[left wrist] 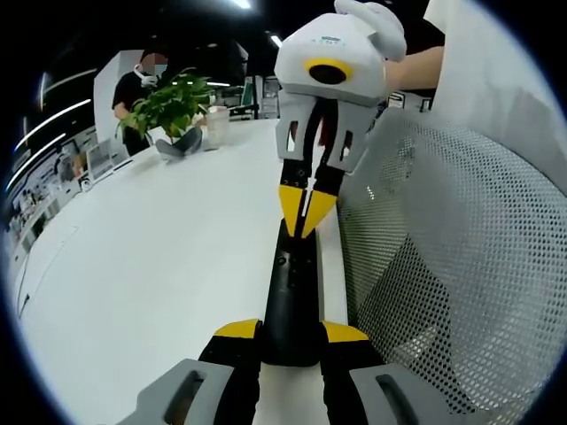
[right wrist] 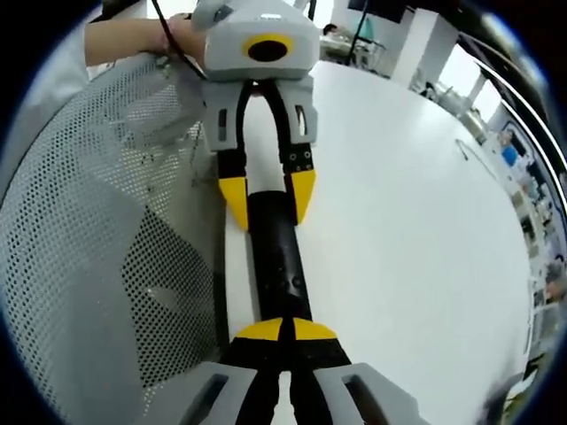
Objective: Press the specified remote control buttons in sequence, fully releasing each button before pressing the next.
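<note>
In the left gripper view, the left gripper was clamped on the near end of a long black remote control, its yellow-tipped jaws pressing the remote's two sides at 6 o'clock. The remote ran straight up toward 12 o'clock over the white worktop, close to the worktop's edge. At its far end the right gripper came down from 12 o'clock, its jaws drawn together with the yellow tips touching the remote's top face. In the right gripper view the same scene was mirrored: the right gripper sat at 6 o'clock with its tips together over the remote, and the left gripper gripped the other end near the centre. A grey mesh chair back stood just beside the worktop edge at 3 o'clock. A potted plant and a white cup stood well apart on the worktop toward 11 o'clock.
</note>
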### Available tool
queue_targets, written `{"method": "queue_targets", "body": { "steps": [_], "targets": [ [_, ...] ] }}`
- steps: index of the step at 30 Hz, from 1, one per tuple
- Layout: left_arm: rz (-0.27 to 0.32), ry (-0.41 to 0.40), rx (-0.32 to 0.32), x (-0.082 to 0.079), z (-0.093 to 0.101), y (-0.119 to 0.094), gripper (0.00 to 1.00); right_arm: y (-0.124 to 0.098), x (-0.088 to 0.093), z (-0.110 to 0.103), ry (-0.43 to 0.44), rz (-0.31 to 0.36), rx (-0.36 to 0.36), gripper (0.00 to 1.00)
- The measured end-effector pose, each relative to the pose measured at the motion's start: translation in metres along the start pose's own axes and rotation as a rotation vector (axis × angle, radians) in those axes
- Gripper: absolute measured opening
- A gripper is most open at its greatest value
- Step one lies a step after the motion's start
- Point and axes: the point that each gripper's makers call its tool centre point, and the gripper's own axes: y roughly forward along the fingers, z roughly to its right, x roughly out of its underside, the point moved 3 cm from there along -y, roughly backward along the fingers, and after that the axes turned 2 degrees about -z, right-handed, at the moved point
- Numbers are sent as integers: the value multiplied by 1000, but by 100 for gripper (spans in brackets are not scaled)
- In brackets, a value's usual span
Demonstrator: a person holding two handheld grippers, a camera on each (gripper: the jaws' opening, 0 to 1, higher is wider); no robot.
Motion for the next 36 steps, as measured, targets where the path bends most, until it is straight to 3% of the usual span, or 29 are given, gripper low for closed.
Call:
{"method": "queue_targets", "body": {
  "steps": [12, 23, 29, 33, 36],
  "targets": [
    [-1, 2, 3, 0, 0, 0, 25, 2, -2, 2, 14, -39, -20, 0],
    [-4, 2, -1, -1, 0, 0, 25, 3, -2, 2, 17, -56, 9, 0],
    [-4, 0, -3, -1, 0, 0, 25, 1, 1, 2, 51, -11, 0, 0],
    [-4, 0, -4, -1, 0, 0, 25, 0, 1, 3, 160, 67, -2, 0],
    [-6, 2, -4, -1, 0, 0, 25, -1, 2, 4, 182, 74, -5, 0]
  ]
}}
